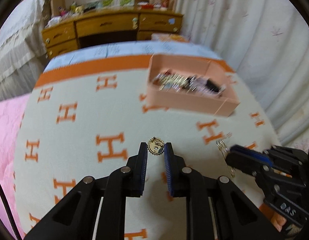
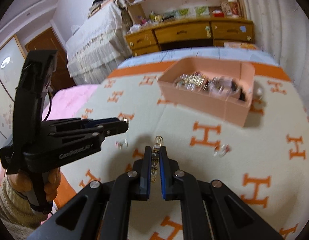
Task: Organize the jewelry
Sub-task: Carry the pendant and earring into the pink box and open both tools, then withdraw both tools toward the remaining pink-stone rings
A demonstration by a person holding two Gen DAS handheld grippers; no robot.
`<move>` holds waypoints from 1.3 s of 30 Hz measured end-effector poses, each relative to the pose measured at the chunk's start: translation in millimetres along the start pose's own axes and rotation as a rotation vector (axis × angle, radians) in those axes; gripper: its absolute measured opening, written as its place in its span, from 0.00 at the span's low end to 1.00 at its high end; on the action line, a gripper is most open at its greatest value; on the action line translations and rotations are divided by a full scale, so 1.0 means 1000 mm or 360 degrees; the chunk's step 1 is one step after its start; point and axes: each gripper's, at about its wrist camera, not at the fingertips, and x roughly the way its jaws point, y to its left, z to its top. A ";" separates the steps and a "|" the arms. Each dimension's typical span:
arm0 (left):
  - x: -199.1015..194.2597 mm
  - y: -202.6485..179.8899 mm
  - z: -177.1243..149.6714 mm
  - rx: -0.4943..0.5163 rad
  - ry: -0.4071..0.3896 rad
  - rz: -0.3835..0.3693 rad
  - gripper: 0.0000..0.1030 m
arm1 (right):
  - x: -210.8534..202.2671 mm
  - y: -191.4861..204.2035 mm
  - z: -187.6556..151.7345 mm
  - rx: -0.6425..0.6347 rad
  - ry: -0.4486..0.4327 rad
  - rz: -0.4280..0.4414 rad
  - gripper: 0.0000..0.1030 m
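Observation:
My left gripper point(image 1: 156, 149) is shut on a round gold brooch point(image 1: 156, 147), held above the cream blanket with orange H letters point(image 1: 84, 120). My right gripper point(image 2: 155, 152) is shut on a long gold pin brooch point(image 2: 156, 158) with loops at its tip; this gripper also shows in the left wrist view point(image 1: 227, 153) with the pin point(image 1: 222, 146) sticking out. The left gripper appears in the right wrist view point(image 2: 125, 123), at the left. A pink open box point(image 1: 192, 102) holding several jewelry pieces stands ahead on the blanket, also in the right wrist view point(image 2: 204, 100).
Small clear pieces lie loose on the blanket point(image 2: 122, 144) point(image 2: 221, 150), and one beside the box point(image 2: 259, 93). A pink quilt point(image 1: 6, 132) lies at the left. A wooden desk point(image 1: 106, 28) stands beyond the bed, white curtains point(image 1: 254, 30) at the right.

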 end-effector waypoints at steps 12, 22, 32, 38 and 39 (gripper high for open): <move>0.007 -0.041 0.101 0.0126 -0.0129 -0.0067 0.14 | -0.021 -0.068 0.093 0.0250 -0.0299 -0.0041 0.07; 0.066 -0.034 0.142 0.0001 -0.0081 0.0027 0.29 | 0.031 -0.117 0.122 0.0453 -0.0215 -0.0118 0.08; 0.050 -0.020 0.128 -0.0042 -0.0119 0.0097 0.54 | 0.032 -0.119 0.110 0.0498 -0.0170 -0.0122 0.09; 0.022 -0.004 0.106 -0.0058 -0.0157 0.0137 0.54 | 0.015 -0.105 0.096 0.0466 -0.0175 -0.0081 0.09; 0.017 0.000 0.101 -0.0062 -0.0156 0.0144 0.54 | 0.013 -0.103 0.093 0.0459 -0.0175 -0.0068 0.09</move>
